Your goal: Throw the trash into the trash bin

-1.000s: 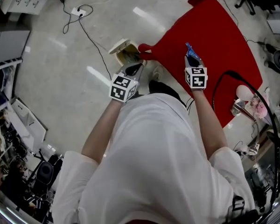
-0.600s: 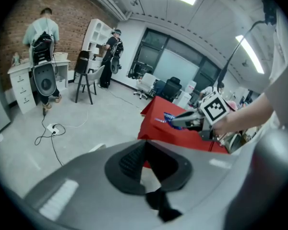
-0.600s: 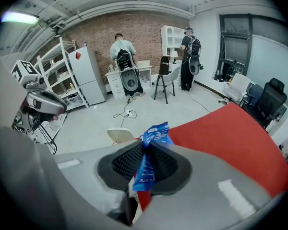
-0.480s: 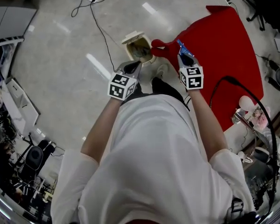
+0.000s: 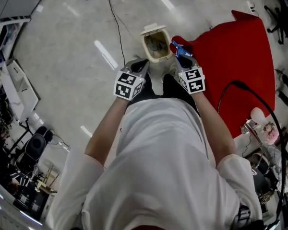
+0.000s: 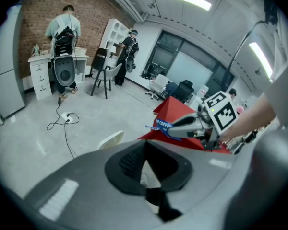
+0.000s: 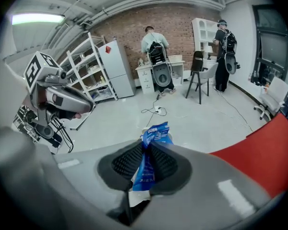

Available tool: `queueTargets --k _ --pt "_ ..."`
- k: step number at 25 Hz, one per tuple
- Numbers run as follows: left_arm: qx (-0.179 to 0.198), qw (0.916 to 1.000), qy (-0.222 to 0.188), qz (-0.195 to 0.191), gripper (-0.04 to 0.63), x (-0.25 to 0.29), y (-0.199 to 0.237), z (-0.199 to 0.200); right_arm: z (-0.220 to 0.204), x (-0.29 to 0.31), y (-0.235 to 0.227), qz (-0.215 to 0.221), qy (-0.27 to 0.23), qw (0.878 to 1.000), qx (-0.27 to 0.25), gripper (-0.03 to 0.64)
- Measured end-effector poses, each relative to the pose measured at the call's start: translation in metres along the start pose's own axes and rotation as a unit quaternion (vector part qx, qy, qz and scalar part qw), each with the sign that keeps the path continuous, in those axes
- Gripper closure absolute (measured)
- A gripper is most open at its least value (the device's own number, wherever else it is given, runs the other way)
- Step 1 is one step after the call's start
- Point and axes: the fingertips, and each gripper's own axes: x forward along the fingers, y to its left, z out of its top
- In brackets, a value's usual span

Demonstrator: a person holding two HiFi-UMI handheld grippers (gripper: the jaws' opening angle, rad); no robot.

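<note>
A cream trash bin [image 5: 157,44] with its lid up stands on the floor just ahead of both grippers, some rubbish lying inside. My right gripper [image 5: 181,55] is shut on a blue printed wrapper [image 5: 177,47], which sticks out past the fingertips beside the bin's right rim. In the right gripper view the wrapper [image 7: 154,133] is pinched between the ribbed pads [image 7: 127,162]. My left gripper [image 5: 137,67] hovers by the bin's near left corner, jaws together with nothing in them [image 6: 145,145]. The left gripper view shows the bin's lid [image 6: 110,139] and the wrapper [image 6: 163,124].
A red mat [image 5: 230,51] covers the floor to the right of the bin. A black cable [image 5: 116,23] runs across the floor behind it. Shelving [image 5: 9,80] lines the left. People work at desks [image 7: 156,47] far off. The person's feet [image 5: 170,83] stand right behind the bin.
Both grippers have travelled toward the bin, the right one carrying the wrapper off the red mat to the bin's right rim. The bin now sits directly ahead of the person.
</note>
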Motion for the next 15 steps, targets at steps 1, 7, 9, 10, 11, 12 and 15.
queueTargets --k 1,7,9,10,11,12,15 --pt "-0.004 1.0 -0.001 0.003 0.591 -0.003 0.006 -0.002 0.001 0.006 0.007 0.007 0.0 1.0 -0.002 0.569" --pt "-0.025 0.9995 -0.004 0.019 0.591 -0.016 0.04 -0.014 0.009 0.038 0.03 0.043 0.008 0.999 0.005 0.569" --pt "-0.025 0.9993 -0.009 0.027 0.591 -0.014 0.053 -0.019 0.006 0.053 0.03 0.049 0.012 0.999 0.01 0.569" --pt "-0.024 0.9991 -0.012 0.033 0.591 -0.012 0.064 -0.022 0.005 0.063 0.031 0.051 0.013 0.998 0.015 0.569" --pt "-0.024 0.9988 -0.015 0.04 0.591 -0.01 0.076 -0.025 0.006 0.075 0.031 0.054 0.014 0.998 0.02 0.569" --pt "-0.023 0.9985 -0.017 0.047 0.591 -0.007 0.087 -0.029 0.006 0.087 0.032 0.058 0.014 0.998 0.026 0.569" --pt "-0.032 0.9977 -0.015 0.058 0.591 0.005 0.096 -0.041 -0.001 0.106 0.027 0.062 0.014 0.997 0.044 0.569"
